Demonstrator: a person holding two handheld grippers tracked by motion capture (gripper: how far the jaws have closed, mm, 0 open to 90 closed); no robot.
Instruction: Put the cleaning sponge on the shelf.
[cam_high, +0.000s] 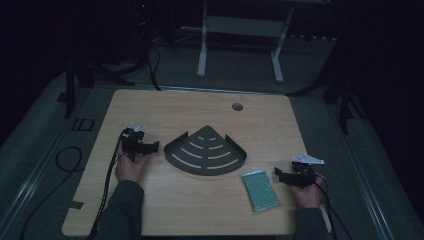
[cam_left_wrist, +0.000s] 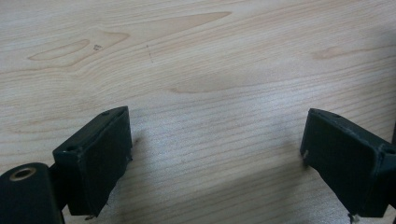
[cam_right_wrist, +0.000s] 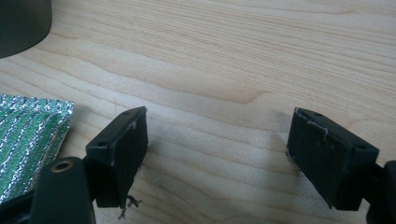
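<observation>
My left gripper (cam_high: 142, 148) rests released near the table's (cam_high: 200, 105) left edge, beside the dark corner shelf (cam_high: 205, 152). My right gripper (cam_high: 290, 176), released too, sits near the right edge just beside the green sponge (cam_high: 260, 191).

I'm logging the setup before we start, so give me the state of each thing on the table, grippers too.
Left gripper: open, nothing between its fingers, resting beside the shelf.
Right gripper: open, nothing between its fingers, beside the sponge.
Corner shelf: lying flat on the table, nothing in it, untouched.
Green sponge: lying flat, apart from the shelf, untouched.
</observation>
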